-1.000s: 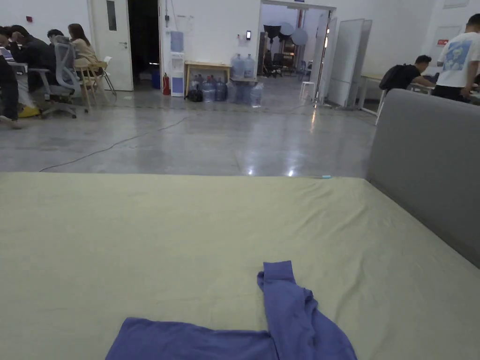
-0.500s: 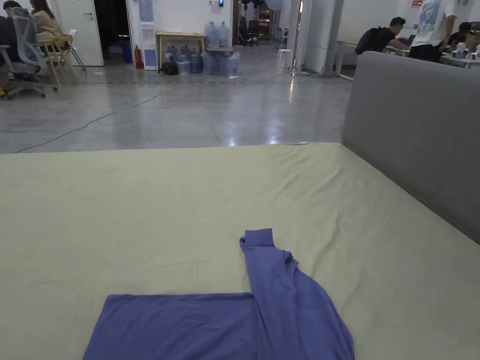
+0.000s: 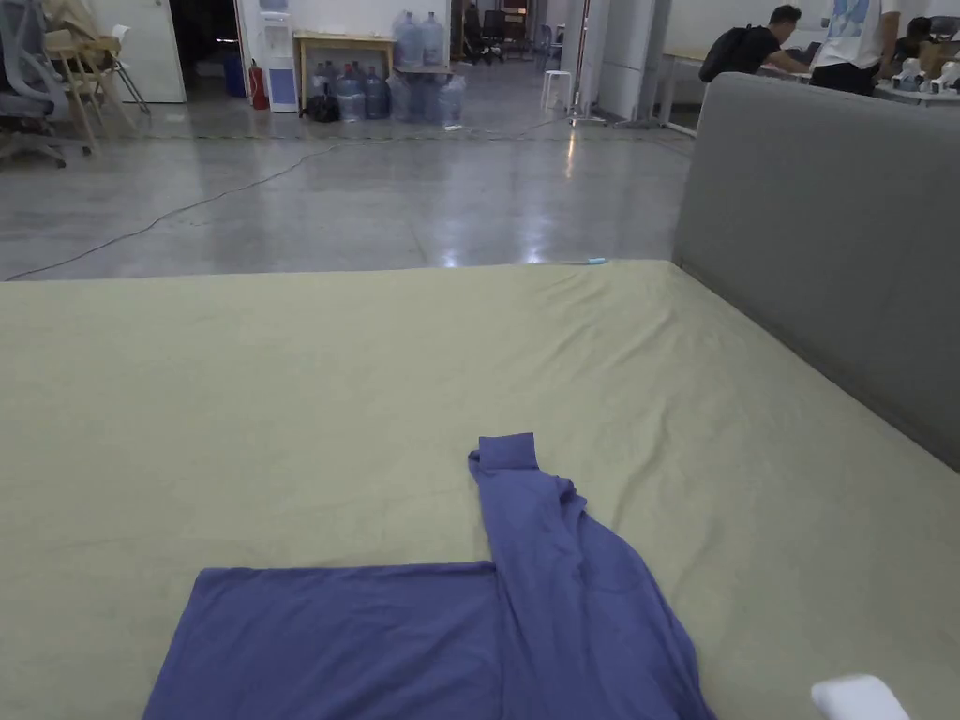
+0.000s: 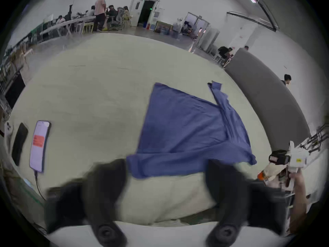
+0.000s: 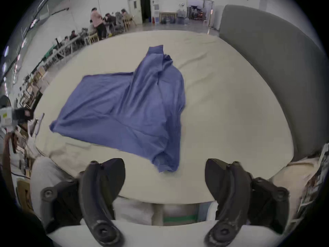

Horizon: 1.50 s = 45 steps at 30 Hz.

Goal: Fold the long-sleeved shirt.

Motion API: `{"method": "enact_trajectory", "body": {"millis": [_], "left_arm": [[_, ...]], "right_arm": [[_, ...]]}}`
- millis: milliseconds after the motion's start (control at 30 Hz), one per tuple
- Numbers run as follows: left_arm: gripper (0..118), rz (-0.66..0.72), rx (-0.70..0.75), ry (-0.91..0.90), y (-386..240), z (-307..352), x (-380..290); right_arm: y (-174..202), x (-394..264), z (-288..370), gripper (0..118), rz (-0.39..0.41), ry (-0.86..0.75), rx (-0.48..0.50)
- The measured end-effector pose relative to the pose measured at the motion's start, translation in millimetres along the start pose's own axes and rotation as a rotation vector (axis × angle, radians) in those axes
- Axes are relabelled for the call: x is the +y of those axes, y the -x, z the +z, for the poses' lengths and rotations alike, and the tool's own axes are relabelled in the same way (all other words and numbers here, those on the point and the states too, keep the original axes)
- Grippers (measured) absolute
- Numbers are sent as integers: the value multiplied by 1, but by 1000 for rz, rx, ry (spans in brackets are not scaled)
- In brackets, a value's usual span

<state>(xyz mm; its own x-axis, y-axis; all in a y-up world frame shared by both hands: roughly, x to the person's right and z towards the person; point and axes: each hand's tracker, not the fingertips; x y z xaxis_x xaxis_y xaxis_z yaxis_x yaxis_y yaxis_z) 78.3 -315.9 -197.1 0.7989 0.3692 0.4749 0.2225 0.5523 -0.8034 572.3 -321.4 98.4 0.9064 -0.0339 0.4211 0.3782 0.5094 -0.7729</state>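
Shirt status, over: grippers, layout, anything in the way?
Left gripper open, right gripper open, both holding nothing. Shirt spread on the bed, one sleeve stretched away. Phones lie well aside.

L tongs (image 4: 166, 176), R tongs (image 5: 164, 172): jaws apart, empty.

The room was dim, with ceiling light glaring off the polished floor (image 3: 487, 206). Both gripper views curved strongly, darkening at the edges; the left gripper (image 4: 165, 176) was motion-blurred.
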Motion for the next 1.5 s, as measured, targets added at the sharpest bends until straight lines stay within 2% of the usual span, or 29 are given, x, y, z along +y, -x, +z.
{"method": "enact_trajectory", "body": {"millis": [33,67,100,133,200,367,400,433,467,500,533,567,633,733,767,800,833,933,967,1000,1100,1300,1367,1500], "left_arm": [[58,-3,16,-5,-9,-4,-4],[6,-32,67,-10,-18,-8,-7],[0,-39,76,-8,-25,-13,-8],[0,-43,58,-8,-28,-18,-7],[0,-56,26,-12,-39,-25,2],[0,-129,27,-33,-54,-46,36],[0,-128,17,-39,-53,-53,44],[0,-121,0,-42,-53,-59,48],[0,-108,-17,-41,-54,-65,52],[0,-93,-32,-42,-55,-71,54],[0,-86,-42,-40,-54,-77,57],[0,-79,-53,-35,-54,-83,58],[0,-76,-59,-27,-55,-90,56],[0,-96,-56,19,-53,-96,49],[0,-102,-53,25,-51,-98,45],[0,-107,-47,34,-49,-99,42],[0,-105,-35,46,-47,-101,40],[0,-86,-25,63,-40,-103,35],[0,-77,-29,66,-39,-103,34],[0,-76,-30,64,-38,-103,34],[0,-86,-28,65,-39,-104,35],[0,-88,-43,64,-38,-103,30],[0,-84,-41,74,-36,-105,27],[0,-68,-53,85,-38,-102,27]], "right_arm": [[3,-4,-1,83,-8,-5,31],[9,-6,-6,43,-28,-5,38],[16,-6,-15,0,-63,0,51],[19,-5,-19,0,-67,12,-3],[28,10,-35,0,-62,31,106],[48,113,-85,0,-22,4,165],[54,141,-100,12,-22,-4,201],[60,169,-116,43,-27,3,217],[68,199,-137,93,-25,27,220],[73,226,-160,114,-20,68,222],[78,247,-181,117,-22,85,216],[83,269,-200,117,-24,74,209],[93,299,-238,115,-13,134,125],[95,323,-283,99,-23,204,44],[94,328,-296,85,-24,241,5],[93,329,-306,65,-29,252,-30],[91,329,-310,38,-24,259,-51],[86,326,-310,10,-29,264,-90],[83,324,-301,5,-39,228,-58],[82,323,-294,3,-32,207,-9],[80,322,-270,0,1,175,-32],[79,313,-190,0,56,27,47],[79,303,-156,0,88,-24,45],[73,265,-88,0,71,-103,110]]}}
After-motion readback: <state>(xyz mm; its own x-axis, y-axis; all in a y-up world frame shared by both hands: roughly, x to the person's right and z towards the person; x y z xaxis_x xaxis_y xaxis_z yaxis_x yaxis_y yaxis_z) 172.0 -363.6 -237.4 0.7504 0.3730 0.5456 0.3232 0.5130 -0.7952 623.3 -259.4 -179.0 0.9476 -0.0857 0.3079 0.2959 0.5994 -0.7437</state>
